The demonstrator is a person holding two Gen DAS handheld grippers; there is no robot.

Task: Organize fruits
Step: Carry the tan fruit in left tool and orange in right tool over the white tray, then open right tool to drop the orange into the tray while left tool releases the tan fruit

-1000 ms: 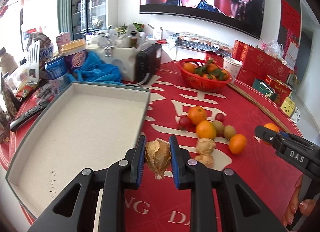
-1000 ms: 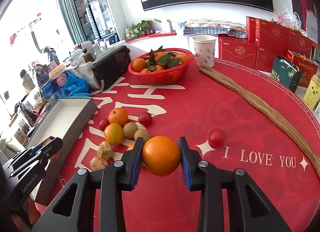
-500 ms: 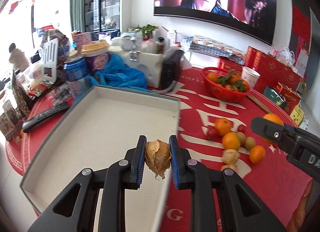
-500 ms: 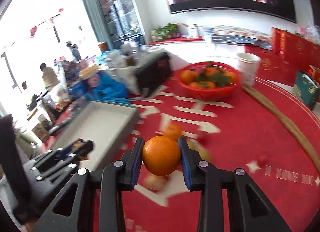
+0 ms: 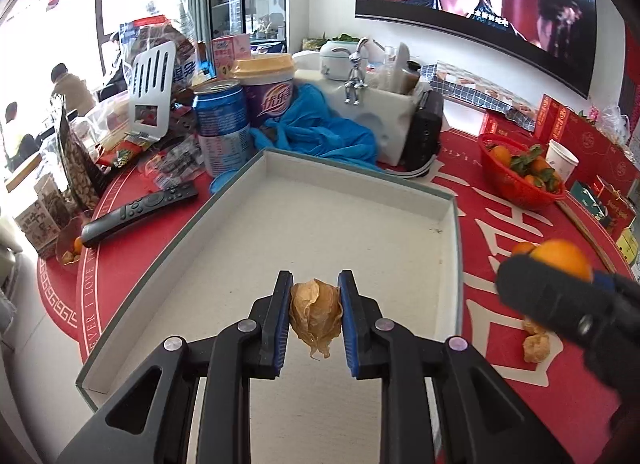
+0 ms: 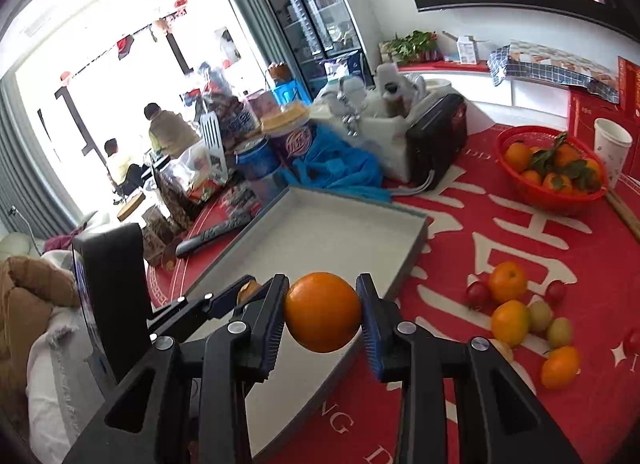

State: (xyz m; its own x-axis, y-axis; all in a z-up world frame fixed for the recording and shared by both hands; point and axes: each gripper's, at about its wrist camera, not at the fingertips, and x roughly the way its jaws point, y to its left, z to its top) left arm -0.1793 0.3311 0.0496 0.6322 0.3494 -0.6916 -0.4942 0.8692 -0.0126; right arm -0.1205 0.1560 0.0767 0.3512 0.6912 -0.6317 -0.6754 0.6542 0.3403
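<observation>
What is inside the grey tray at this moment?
The tray floor shows no fruit. The left gripper holds a husked fruit above it; the near part is hidden behind the gripper.

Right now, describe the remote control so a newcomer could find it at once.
Start at the big empty grey tray on the red tablecloth. Just off its far-left edge, below the blue drink can, lies the remote control: a long, flat, dark bar with a round button ring, the only black slab among crinkly snack packets.
</observation>
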